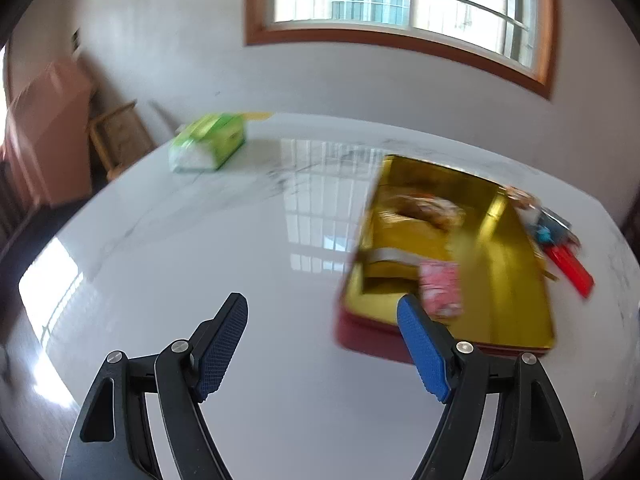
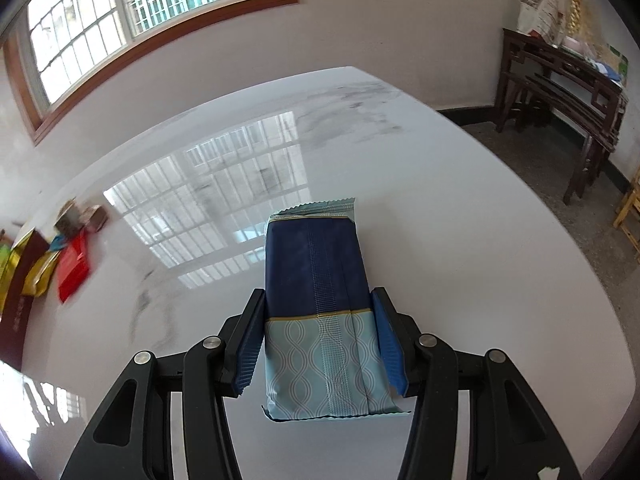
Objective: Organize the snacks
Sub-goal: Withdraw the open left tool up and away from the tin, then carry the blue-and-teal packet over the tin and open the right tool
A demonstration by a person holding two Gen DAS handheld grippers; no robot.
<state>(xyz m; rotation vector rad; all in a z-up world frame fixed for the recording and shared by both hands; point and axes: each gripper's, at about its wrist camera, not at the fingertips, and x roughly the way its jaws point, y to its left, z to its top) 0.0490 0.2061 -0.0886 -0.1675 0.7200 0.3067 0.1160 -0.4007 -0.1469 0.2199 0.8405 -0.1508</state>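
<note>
Glossy white marble-look table (image 2: 440, 240) under a wood-framed window (image 1: 400, 0), with snacks partly gathered in a tin.

We see our right gripper (image 2: 318, 338) clamped on a blue snack pack (image 2: 318, 300), its ribbed blue pads pressing both long sides; the wrapper is dark navy at the far end and pale patterned at the near end, with crimped edges. Our left gripper (image 1: 322, 348) hangs spread wide and empty above the table, just beside a shallow rectangular tin (image 1: 516, 280), gold inside and red outside, holding a pink packet (image 1: 440, 288). A red packet (image 1: 570, 270) lies just past the tin; a green tissue pack (image 1: 208, 142) sits well apart. A dark wooden side table (image 2: 568, 96) stands by the wall.
</note>
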